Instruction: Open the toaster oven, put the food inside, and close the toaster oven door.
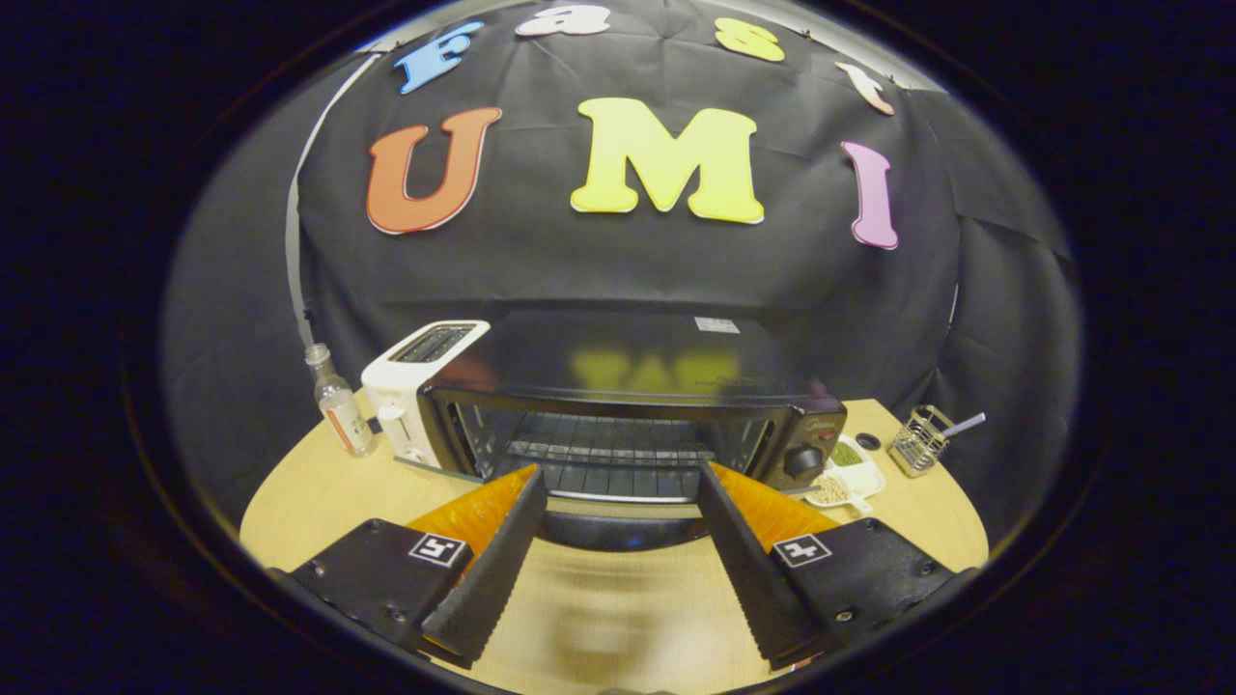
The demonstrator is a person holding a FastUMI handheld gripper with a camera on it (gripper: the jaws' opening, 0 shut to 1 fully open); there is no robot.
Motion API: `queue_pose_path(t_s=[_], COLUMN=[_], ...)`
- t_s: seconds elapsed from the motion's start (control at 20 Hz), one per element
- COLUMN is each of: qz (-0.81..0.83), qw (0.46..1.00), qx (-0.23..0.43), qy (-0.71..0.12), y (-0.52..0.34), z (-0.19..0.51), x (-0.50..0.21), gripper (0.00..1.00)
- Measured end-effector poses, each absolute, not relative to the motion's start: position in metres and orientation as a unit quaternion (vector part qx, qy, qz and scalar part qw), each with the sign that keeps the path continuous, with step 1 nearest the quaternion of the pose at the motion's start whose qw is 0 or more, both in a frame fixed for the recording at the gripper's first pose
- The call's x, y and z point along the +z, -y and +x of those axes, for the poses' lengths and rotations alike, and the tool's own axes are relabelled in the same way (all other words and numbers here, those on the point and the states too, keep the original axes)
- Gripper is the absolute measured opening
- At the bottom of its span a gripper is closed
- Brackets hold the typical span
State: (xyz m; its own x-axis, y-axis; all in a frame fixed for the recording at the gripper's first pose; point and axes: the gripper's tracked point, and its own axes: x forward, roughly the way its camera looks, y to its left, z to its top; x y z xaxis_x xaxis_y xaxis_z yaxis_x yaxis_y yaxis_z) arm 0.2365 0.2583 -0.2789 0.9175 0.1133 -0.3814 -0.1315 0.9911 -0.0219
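A black toaster oven (637,372) stands on the wooden table (319,497) just beyond my fingers. Its door (623,531) is folded down toward me, and the dark front edge of the door lies between my two fingers. The inside is open to view, with a wire rack (608,452) that looks bare. The oven's control knob (803,461) is on its right side. My gripper (618,473) is open, fingers spread wide to either side of the oven's mouth, holding nothing.
A white slot toaster (420,386) touches the oven's left side, with a small clear bottle (338,405) left of it. Right of the oven sit a white dish of grains (845,478), a small dark disc (867,441) and a wire holder (917,439).
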Motion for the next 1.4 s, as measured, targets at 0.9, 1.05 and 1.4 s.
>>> queue_pose_path(t_s=[0.9,1.05,1.4], qz=[0.002,0.014,0.002], qw=[0.95,0.938,0.938], qx=[0.049,0.049,0.059], qy=[-0.309,-0.344,-0.343], y=[-0.248,-0.247,-0.246], z=[0.16,0.158,0.156], x=[-0.397,-0.424,-0.424], gripper=[1.0,1.0,0.99])
